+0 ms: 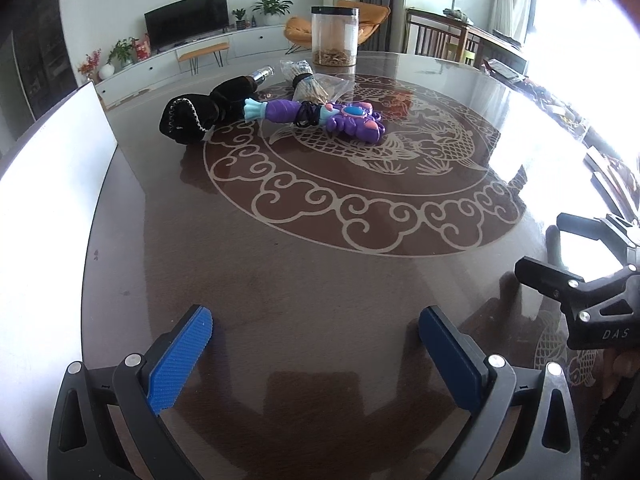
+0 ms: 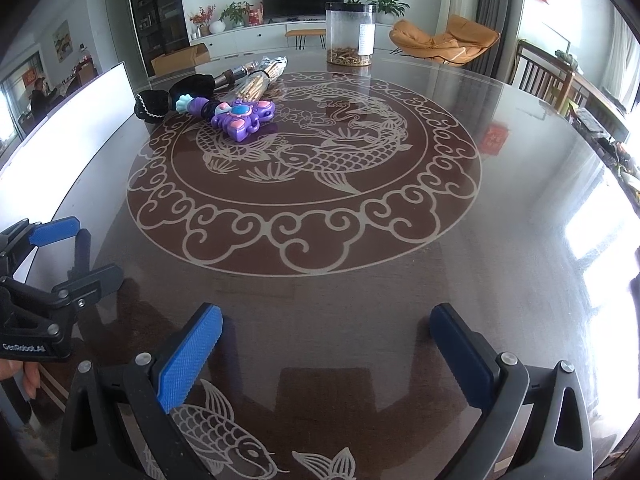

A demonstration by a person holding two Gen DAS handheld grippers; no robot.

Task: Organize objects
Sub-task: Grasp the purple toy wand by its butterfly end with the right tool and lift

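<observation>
Both grippers, left gripper (image 1: 316, 344) and right gripper (image 2: 326, 342), hover wide and empty near the table's edge, well apart from the purple toy wand (image 2: 236, 114), likely light, rigid, slick plastic best pinched across its narrow handle.

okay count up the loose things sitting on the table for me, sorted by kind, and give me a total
Purple toy: 1
Black fabric piece: 1
Clear bag of sticks: 1
Metallic cylinder: 1
Clear jar: 1
Total: 5
</observation>
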